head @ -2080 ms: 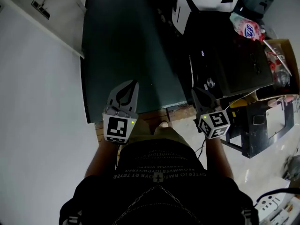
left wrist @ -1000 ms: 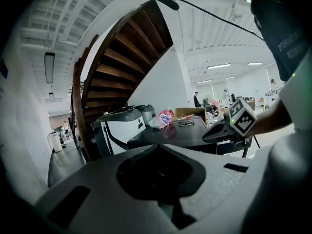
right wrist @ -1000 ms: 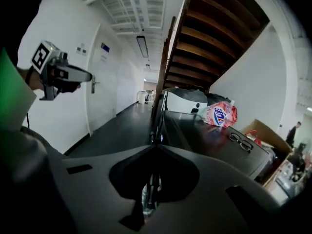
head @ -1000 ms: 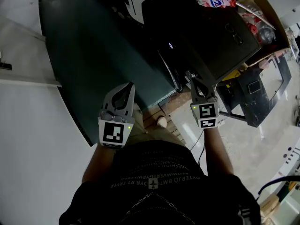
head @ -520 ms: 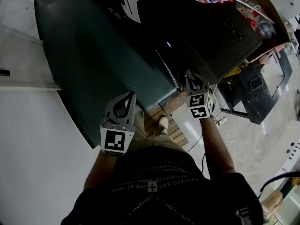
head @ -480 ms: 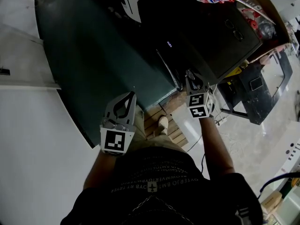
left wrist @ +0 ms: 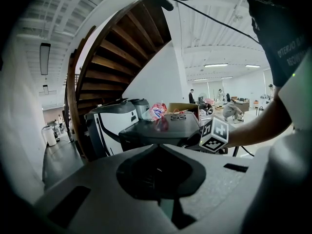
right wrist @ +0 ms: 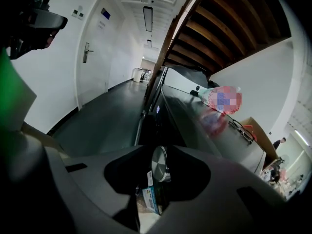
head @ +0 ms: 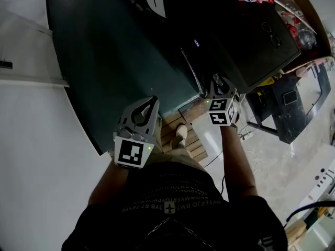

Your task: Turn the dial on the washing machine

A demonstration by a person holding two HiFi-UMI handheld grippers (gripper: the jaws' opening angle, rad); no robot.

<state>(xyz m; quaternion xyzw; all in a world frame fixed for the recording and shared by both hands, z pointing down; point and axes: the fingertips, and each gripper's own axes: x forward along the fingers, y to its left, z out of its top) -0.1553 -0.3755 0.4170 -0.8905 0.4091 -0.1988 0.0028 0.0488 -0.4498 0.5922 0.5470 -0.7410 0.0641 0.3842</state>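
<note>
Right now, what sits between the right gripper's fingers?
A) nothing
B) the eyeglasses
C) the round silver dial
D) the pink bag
C: the right gripper view shows the round silver dial standing between the fingers of the right gripper, which are opening.
</note>
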